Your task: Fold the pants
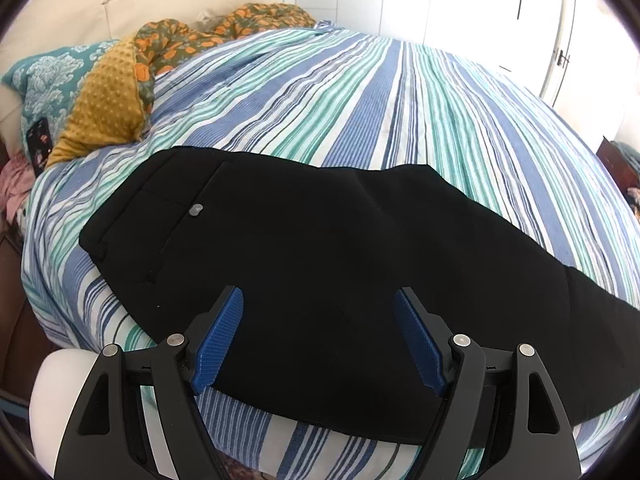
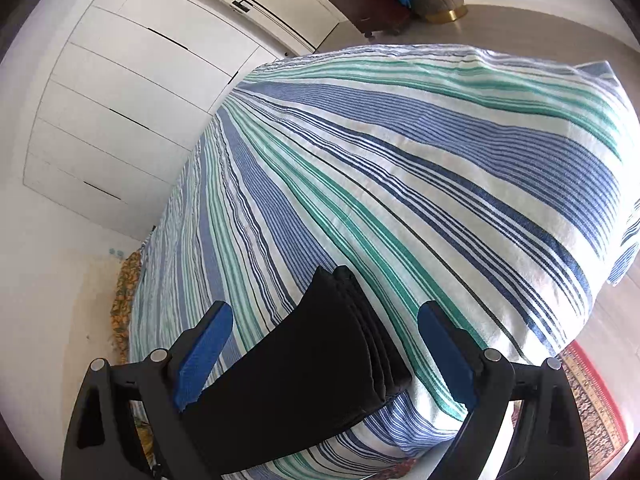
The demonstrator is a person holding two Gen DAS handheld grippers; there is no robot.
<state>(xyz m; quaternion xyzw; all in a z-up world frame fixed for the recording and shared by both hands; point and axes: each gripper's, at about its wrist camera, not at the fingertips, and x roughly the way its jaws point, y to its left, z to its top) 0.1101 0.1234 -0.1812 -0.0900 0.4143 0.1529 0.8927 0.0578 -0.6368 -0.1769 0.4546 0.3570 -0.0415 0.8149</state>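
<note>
Black smooth pants (image 1: pixel 328 248) on ribbed striped bedspread (image 1: pixel 360 92).

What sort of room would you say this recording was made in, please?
Most likely a bedroom: a bed under a blue, green and white striped cover, a teal patterned pillow against a cream padded headboard, and white wardrobe doors.

Count: one pair of black pants (image 1: pixel 320 248), one striped bed (image 1: pixel 360 92), two grippers, four blue fingers (image 1: pixel 222 340), one patterned pillow (image 1: pixel 44 80).
</note>
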